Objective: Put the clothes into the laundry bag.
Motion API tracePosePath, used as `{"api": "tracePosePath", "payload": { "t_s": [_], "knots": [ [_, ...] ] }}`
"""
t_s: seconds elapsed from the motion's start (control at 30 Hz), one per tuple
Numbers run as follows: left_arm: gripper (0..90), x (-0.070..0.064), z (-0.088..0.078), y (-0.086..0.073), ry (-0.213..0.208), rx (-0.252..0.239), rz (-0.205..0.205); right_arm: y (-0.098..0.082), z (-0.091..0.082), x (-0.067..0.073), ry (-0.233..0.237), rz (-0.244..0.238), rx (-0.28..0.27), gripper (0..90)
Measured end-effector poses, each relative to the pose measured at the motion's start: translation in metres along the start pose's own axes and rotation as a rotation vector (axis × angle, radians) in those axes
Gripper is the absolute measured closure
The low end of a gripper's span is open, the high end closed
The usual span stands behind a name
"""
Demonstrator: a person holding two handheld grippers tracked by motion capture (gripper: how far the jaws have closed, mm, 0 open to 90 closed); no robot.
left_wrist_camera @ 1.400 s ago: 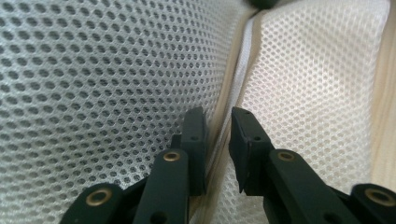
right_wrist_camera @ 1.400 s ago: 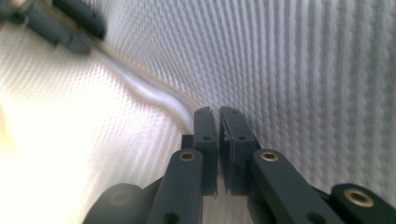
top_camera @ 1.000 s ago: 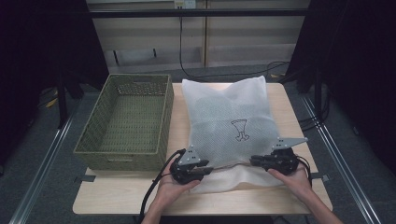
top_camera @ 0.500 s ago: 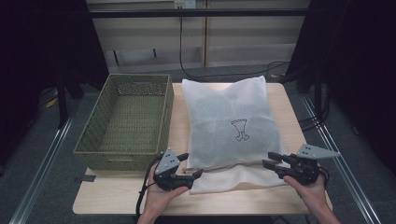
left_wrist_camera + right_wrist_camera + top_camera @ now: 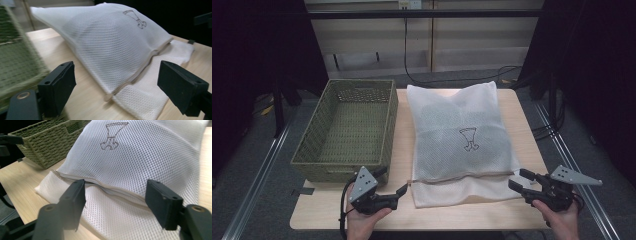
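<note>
A white mesh bag (image 5: 457, 135) with a small drawn emblem lies flat on the wooden table (image 5: 522, 107), its folded zip edge toward me. My left gripper (image 5: 392, 184) hovers just off the bag's near left corner, and its jaws have just been opening, with nothing between them. My right gripper (image 5: 521, 180) sits off the near right corner; its jaws too have just been opening and are empty. In the left gripper view the bag (image 5: 110, 42) lies ahead of the left gripper (image 5: 120, 87). The right gripper view shows the bag's seam (image 5: 117, 191) beyond the right gripper (image 5: 117, 203).
A green woven basket (image 5: 312, 150) stands empty at the table's left, close beside the bag and just behind my left hand. Bare table runs along the front edge. Cupboards and cables lie beyond the far edge.
Both grippers have drawn apart from the bag's near edge, the left one leftward and the right one rightward. Their jaws have spread wide. The bag's near edge lies on the table.
</note>
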State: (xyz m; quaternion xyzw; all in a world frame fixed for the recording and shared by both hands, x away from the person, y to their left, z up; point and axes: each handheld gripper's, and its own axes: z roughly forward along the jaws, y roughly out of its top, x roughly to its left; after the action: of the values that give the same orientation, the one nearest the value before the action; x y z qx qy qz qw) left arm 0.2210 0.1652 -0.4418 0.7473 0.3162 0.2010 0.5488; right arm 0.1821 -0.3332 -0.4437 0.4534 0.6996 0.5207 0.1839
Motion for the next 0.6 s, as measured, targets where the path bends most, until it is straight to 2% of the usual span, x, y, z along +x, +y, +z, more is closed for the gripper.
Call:
{"api": "tracePosePath", "payload": {
  "t_s": [0.1,0.17,0.23,0.33,0.37,0.5,0.53,0.6],
  "knots": [
    [14.5,0.002,-0.008,-0.001,0.023,-0.015,-0.002,-0.003,-0.006,0.001,-0.016,0.0,-0.005,28.9],
    [14.5,0.01,-0.016,-0.005,0.031,-0.032,-0.045,-0.007,-0.015,0.0,-0.047,-0.006,-0.017,28.5],
    [14.5,0.011,-0.021,-0.006,0.079,-0.033,-0.036,-0.008,-0.016,-0.001,-0.065,0.01,-0.018,26.8],
    [14.4,0.013,-0.026,-0.009,0.081,-0.044,-0.05,-0.009,-0.014,-0.002,-0.067,0.005,-0.004,27.0],
    [14.4,0.012,-0.032,-0.011,0.107,-0.05,-0.055,-0.009,-0.015,-0.002,-0.074,0.005,-0.004,26.9],
    [14.5,0.011,-0.037,-0.018,0.122,-0.056,-0.071,-0.009,-0.012,-0.007,-0.059,0.02,0.008,27.8],
    [14.4,0.012,-0.037,-0.021,0.118,-0.045,-0.074,-0.009,-0.011,-0.008,-0.041,0.027,0.022,28.0],
    [13.4,0.012,-0.036,-0.022,0.105,-0.035,-0.069,-0.009,-0.008,-0.008,-0.036,0.016,0.043,27.9]
  ]
}}
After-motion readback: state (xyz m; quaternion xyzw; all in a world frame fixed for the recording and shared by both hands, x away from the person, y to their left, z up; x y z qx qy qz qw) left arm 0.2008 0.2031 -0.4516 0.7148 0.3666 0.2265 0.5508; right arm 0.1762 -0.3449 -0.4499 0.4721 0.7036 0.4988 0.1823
